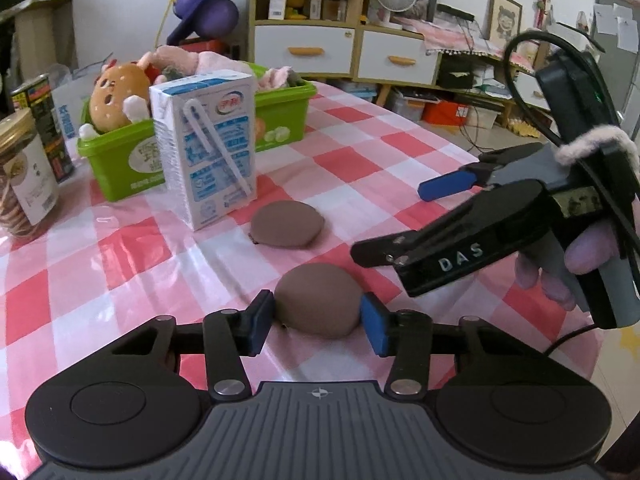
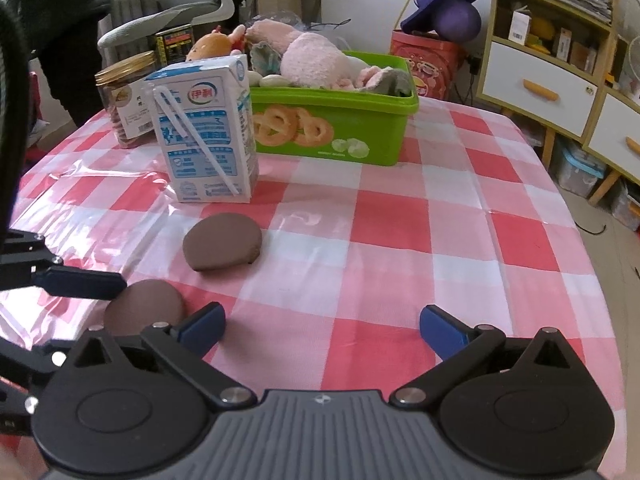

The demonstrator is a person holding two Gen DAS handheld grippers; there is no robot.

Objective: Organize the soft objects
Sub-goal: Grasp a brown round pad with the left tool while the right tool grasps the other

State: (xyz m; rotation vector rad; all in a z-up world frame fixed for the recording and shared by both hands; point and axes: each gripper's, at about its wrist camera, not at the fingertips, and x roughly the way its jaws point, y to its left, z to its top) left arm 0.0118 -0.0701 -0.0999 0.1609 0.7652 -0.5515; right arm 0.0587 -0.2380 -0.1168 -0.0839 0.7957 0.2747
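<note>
Now the left gripper (image 1: 318, 316) has the near brown pad (image 1: 318, 300) between its blue fingers (image 1: 260, 320). Its jaws are about half open and seem to touch the pad's two sides; whether they press it yet I cannot tell. The pad lies on the checked cloth (image 1: 400, 152), right at the fingertips. A second brown pad (image 1: 287, 225) lies just ahead, and beyond it stands a milk carton (image 1: 208, 148) in front of the green bin (image 1: 280, 120) that already holds plush toys (image 1: 120, 92).

The right gripper (image 2: 322, 330) hovers wide open with nothing in it, the second pad ahead and to its left.

To do this grasp well, I would close gently until the soft pad just dimples, keeping both fingers level on its middle so it does not squirt out. The lift should then go straight up, clear of the carton, before heading for the bin.
</note>
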